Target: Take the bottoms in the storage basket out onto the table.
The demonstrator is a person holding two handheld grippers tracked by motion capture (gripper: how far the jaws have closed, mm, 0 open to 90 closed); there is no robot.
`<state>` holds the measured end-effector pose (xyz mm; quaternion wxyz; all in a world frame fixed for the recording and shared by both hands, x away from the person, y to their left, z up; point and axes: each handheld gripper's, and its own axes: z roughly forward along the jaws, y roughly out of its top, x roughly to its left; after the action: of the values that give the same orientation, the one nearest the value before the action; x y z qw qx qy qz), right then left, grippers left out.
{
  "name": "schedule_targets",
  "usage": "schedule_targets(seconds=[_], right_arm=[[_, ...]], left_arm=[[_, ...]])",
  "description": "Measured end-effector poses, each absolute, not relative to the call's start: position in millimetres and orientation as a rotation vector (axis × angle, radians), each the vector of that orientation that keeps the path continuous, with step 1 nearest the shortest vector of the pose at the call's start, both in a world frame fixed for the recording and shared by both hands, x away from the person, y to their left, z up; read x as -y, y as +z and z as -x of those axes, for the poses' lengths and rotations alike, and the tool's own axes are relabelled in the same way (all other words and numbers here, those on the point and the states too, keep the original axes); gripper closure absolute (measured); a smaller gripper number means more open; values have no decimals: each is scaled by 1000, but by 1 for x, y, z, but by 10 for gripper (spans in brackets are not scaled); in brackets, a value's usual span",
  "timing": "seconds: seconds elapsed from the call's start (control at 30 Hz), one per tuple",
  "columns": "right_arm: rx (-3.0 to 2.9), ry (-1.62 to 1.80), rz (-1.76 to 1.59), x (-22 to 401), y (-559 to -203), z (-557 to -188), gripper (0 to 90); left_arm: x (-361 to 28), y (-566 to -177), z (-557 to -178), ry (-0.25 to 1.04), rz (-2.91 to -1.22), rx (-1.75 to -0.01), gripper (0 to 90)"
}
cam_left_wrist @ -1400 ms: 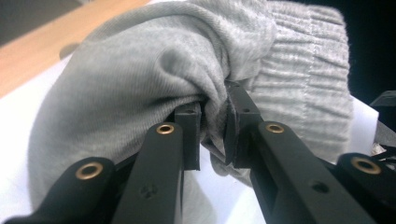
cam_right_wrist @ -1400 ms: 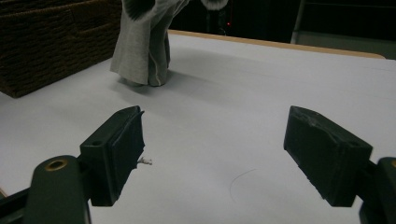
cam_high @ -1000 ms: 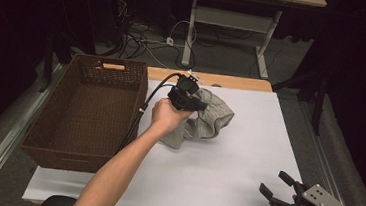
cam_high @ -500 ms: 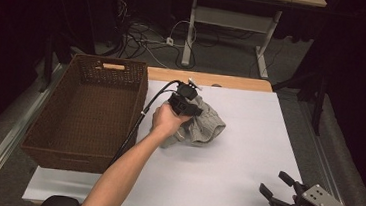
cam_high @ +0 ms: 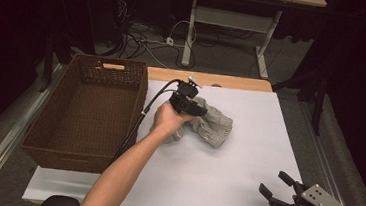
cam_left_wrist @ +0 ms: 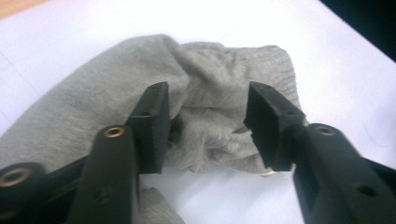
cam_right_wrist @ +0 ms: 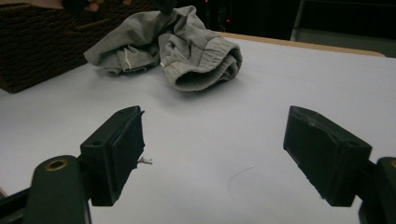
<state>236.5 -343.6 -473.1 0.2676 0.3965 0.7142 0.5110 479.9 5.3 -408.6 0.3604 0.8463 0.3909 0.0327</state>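
The left gripper (cam_high: 196, 109) has just been opening over the crumpled grey cotton garment (cam_high: 209, 125), mid-table, right of the brown wicker basket (cam_high: 89, 120): release step. Next, regrip. Right gripper (cam_high: 284, 189) waits open, near right.

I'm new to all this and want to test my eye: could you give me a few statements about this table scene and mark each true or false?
1. The grey garment lies in the basket. False: it lies on the white table, right of the basket.
2. The left gripper has just been opening, with a fold of the garment between its jaws but not pressed. True.
3. The right gripper holds a sock. False: its jaws stand open over bare table.
4. The basket is brown wicker. True.
5. The two grippers touch. False: they are far apart.
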Motion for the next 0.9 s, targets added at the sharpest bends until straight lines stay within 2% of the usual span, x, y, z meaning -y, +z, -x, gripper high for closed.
schedule_targets(seconds=[0.13, 0.37, 0.9], right_arm=[[-1927, 1378, -1069, 343, -473, -236, 212], [-1924, 1378, -1069, 343, -473, -236, 213], [-1922, 1383, -1072, 344, -473, -236, 213]], left_arm=[[-5, -403, -476, 103, -2189, -994, 436], [-6, -395, -471, 174, -2199, -931, 436], [-25, -371, -462, 206, -2157, -898, 436]])
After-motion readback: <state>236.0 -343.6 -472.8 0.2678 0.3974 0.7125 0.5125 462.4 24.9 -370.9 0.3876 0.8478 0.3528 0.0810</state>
